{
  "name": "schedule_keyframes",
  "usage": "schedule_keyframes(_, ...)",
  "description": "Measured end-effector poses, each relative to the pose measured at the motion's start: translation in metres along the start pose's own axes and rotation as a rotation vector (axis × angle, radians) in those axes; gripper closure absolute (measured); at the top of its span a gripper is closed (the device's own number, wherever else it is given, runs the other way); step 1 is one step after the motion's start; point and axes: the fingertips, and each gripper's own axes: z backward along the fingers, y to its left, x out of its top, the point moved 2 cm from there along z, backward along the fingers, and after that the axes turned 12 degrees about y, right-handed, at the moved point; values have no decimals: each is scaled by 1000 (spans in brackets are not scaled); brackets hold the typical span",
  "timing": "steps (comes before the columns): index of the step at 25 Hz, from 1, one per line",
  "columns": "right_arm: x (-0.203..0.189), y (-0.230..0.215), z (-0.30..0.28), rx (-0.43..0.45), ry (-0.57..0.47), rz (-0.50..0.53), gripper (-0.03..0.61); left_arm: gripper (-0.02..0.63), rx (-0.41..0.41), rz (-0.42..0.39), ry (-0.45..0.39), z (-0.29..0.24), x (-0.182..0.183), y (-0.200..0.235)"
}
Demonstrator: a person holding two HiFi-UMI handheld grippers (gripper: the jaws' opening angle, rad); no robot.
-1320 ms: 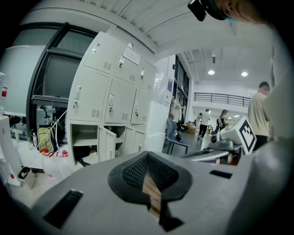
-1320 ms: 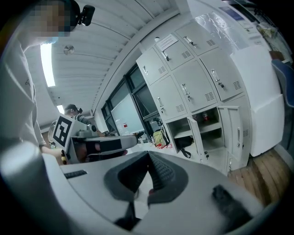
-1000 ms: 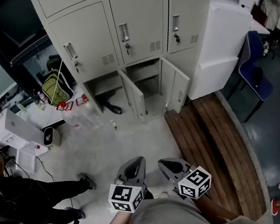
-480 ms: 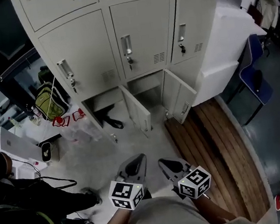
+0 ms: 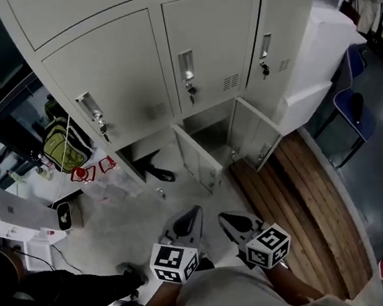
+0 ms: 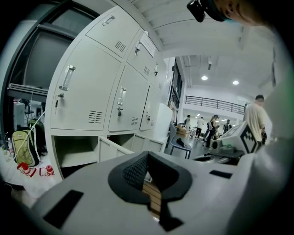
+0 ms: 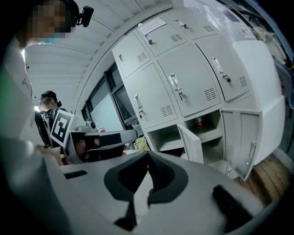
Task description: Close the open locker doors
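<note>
A bank of pale grey lockers (image 5: pixel 186 52) fills the top of the head view. In its bottom row two doors stand open: a middle door (image 5: pixel 196 159) and a right door (image 5: pixel 255 134). The bottom left compartment (image 5: pixel 143 155) also gapes dark. Both grippers are held low, close to my body and well short of the doors. My left gripper (image 5: pixel 188 223) and right gripper (image 5: pixel 229 224) are each shut with nothing between the jaws. The left gripper view shows an open door (image 6: pixel 117 149) past the jaws (image 6: pixel 146 158). The right gripper view shows the same open doors (image 7: pixel 190 142) (image 7: pixel 241 137).
A green backpack (image 5: pixel 62 144) and red-and-white clutter (image 5: pixel 90 172) lie left of the lockers. A white cabinet (image 5: pixel 314 50), a blue chair (image 5: pixel 352 105) and wooden floor boards (image 5: pixel 301 198) are on the right. A person's legs (image 5: pixel 77 294) are at lower left.
The lockers have grown larger in every view, so I have moved closer to them. Both grippers stay shut and keep their place in front of my body.
</note>
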Motion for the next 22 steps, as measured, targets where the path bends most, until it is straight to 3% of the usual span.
schedule_keyframes(12, 43, 10, -70, -9, 6, 15, 551, 600, -34, 2, -9, 0, 19, 71)
schedule_keyframes(22, 55, 0, -82, -5, 37, 25, 551, 600, -44, 25, -3, -13, 26, 83)
